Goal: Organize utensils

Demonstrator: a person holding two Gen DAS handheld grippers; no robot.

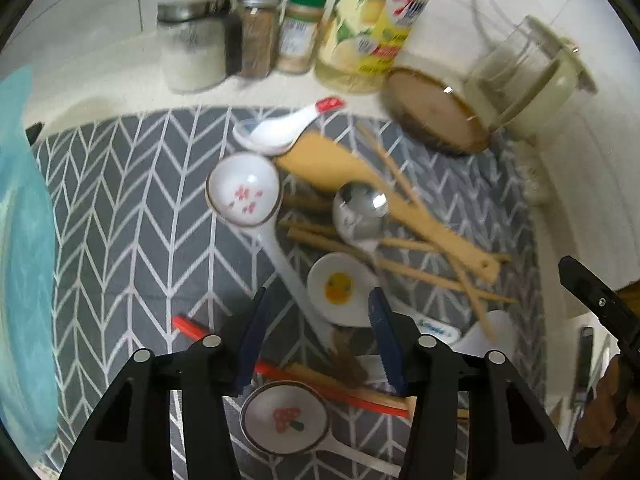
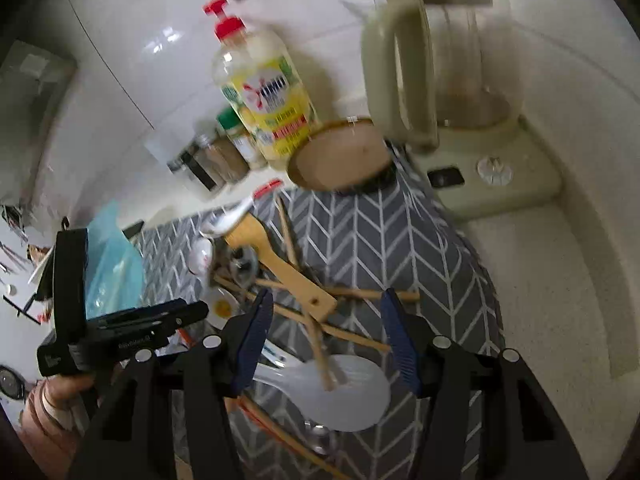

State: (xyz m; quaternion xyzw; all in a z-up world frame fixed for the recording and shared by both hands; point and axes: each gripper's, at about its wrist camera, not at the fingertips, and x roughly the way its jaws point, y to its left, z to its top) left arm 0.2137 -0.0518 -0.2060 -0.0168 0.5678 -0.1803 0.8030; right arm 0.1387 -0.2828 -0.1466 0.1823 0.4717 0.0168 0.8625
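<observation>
a white countertop against a white tiled wall carries a grey herringbone mat (image 1: 120, 208), and the utensils lie heaped toward the mat's right half. the left gripper (image 1: 320, 336) hangs over the pile with its blue jaws spread and nothing pinched; between them runs the long handle of a white ladle (image 1: 243, 190), its red-flowered bowl toward the mat's middle. four ceramic spoons show around it: that ladle, a soup spoon with a yellow duck (image 1: 340, 288), a brown-rimmed strawberry one (image 1: 285, 416) near the front edge, and a red-tipped white one (image 1: 276, 128) near the back edge. one steel spoon (image 1: 360, 210) lies bowl up. one wooden spatula (image 1: 384, 196) runs diagonally, blade toward the back, handle toward the right edge, over several wooden chopsticks (image 1: 420, 270). the right gripper (image 2: 328, 344) is also spread and empty above a translucent rice paddle (image 2: 352, 396). three jars (image 1: 256, 32) and one soap bottle (image 1: 372, 20) line the wall.
</observation>
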